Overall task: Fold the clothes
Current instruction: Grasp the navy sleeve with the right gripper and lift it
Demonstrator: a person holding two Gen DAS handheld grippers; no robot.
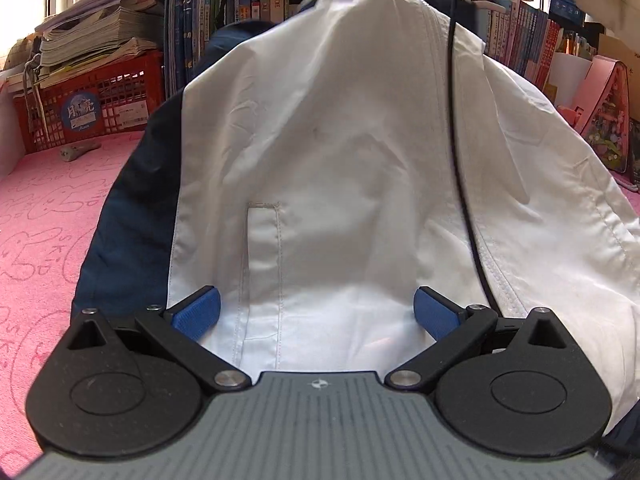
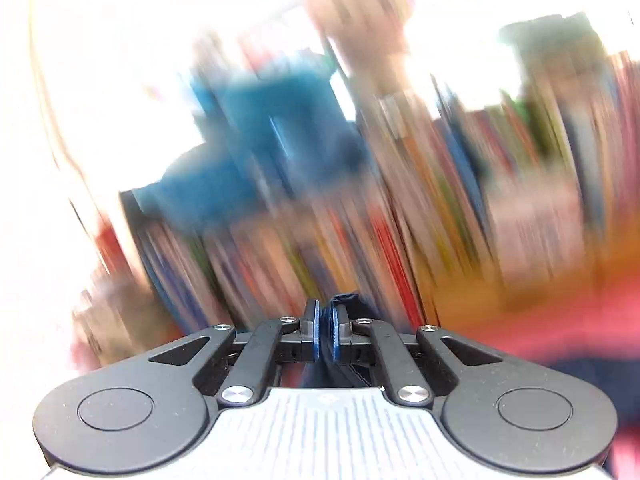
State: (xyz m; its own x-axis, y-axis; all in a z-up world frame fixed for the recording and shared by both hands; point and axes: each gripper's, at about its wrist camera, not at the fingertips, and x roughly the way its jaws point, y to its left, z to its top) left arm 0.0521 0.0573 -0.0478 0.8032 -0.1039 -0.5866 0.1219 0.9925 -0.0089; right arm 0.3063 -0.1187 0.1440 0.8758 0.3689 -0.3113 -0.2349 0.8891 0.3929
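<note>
Jacket, white front with navy side panel, lies spread on pink bedspread, collar toward bookshelves. Left gripper spread wide over white hem, blue pads either side of pocket seam, nothing held. Right gripper pinched tight on strip of navy cloth; background there badly blurred. Red crate of papers at far left.

The jacket lies on the bedspread, crate behind-left (books behind).
</note>
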